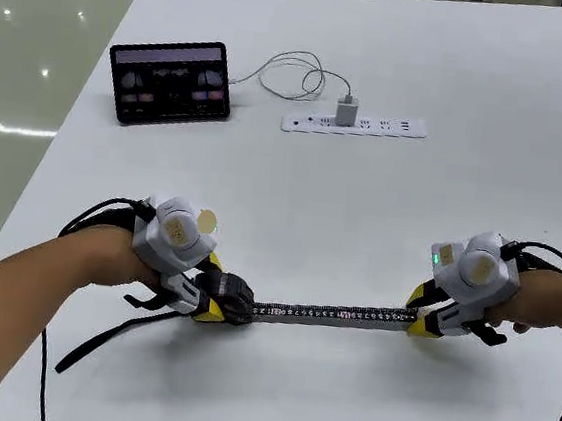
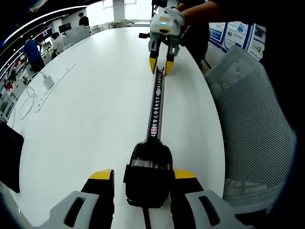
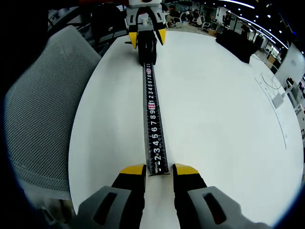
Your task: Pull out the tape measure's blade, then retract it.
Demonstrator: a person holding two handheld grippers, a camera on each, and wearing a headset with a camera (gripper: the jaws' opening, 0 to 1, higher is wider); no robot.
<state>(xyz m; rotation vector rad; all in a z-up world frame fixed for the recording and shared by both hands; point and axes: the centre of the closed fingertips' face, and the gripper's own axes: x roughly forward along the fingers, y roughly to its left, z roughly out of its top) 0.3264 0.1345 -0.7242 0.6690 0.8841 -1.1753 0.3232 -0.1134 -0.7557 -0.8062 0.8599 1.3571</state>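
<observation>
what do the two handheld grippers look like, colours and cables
The left gripper and right gripper both have white-grey bodies and black jaws with yellow tips. Black cables trail off them. The right one shows a small green light.

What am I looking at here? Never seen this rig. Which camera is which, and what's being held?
There is no robot here: a person holds a two-jaw gripper in each hand. The head view comes from a headset camera looking down at the white table. The two round pictures come from fisheye cameras, one riding on each gripper and looking along its jaws.

The left gripper is clamped on the black tape measure case. The right gripper appears to pinch the tip of the blade, which is pulled out and stretched along the table between the two grippers.

Farther back are a tablet and a power strip with a white charger plugged in.
</observation>
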